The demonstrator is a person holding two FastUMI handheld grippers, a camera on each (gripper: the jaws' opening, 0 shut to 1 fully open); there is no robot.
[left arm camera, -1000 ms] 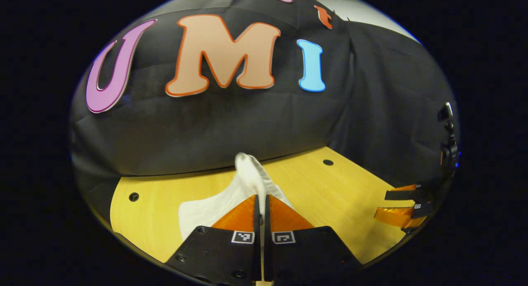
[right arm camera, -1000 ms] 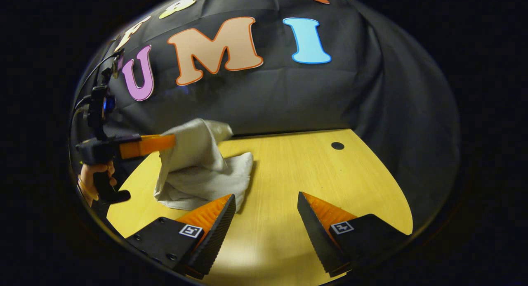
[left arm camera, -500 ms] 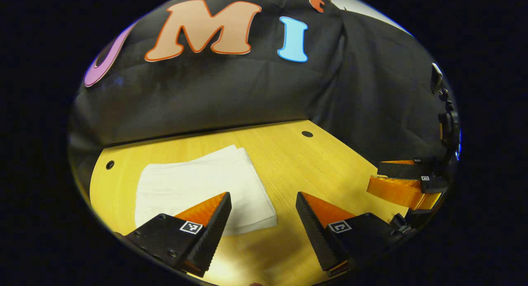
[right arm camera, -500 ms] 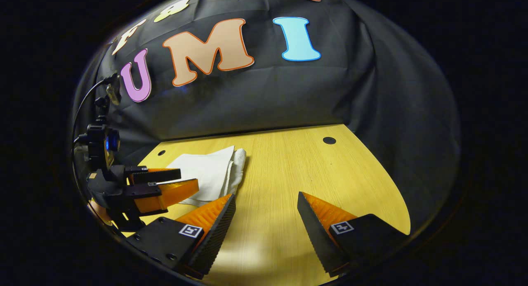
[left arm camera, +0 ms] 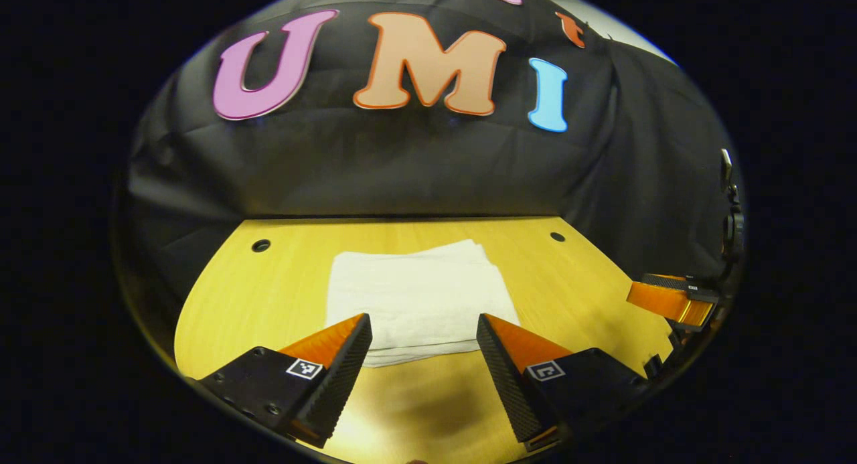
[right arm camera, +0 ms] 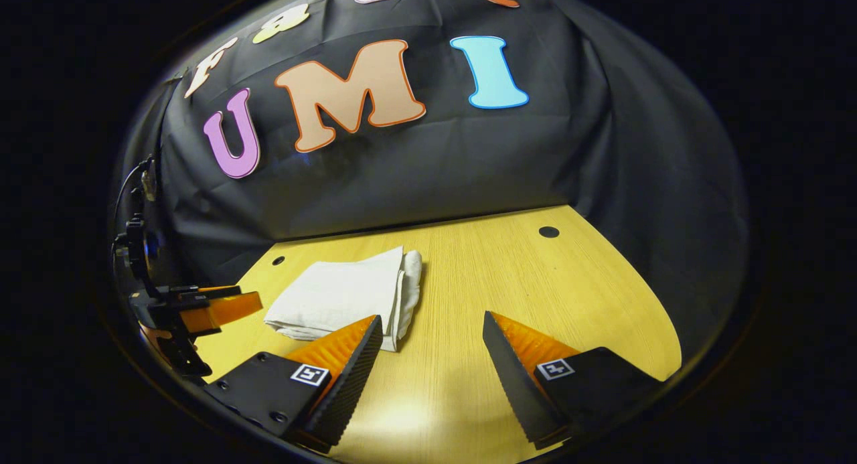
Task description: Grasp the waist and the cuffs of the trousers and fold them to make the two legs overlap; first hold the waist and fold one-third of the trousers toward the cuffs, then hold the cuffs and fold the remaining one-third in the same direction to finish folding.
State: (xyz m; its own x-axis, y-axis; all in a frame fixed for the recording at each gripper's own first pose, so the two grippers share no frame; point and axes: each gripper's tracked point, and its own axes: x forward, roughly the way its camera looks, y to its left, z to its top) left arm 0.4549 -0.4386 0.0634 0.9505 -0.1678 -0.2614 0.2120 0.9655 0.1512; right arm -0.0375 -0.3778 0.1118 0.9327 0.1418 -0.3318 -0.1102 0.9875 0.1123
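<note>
While folded trousers lie flat on table, both grippers' fingers spread, released.

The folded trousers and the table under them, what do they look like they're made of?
The trousers look like soft, matte, off-white woven cloth, perhaps cotton: the folded layers stack limply with rounded edges in the right gripper view. The table looks like light wood or a wood-grain laminate, smooth with a slight sheen: fine straight grain lines run along it, and round dark holes pierce it.
</note>
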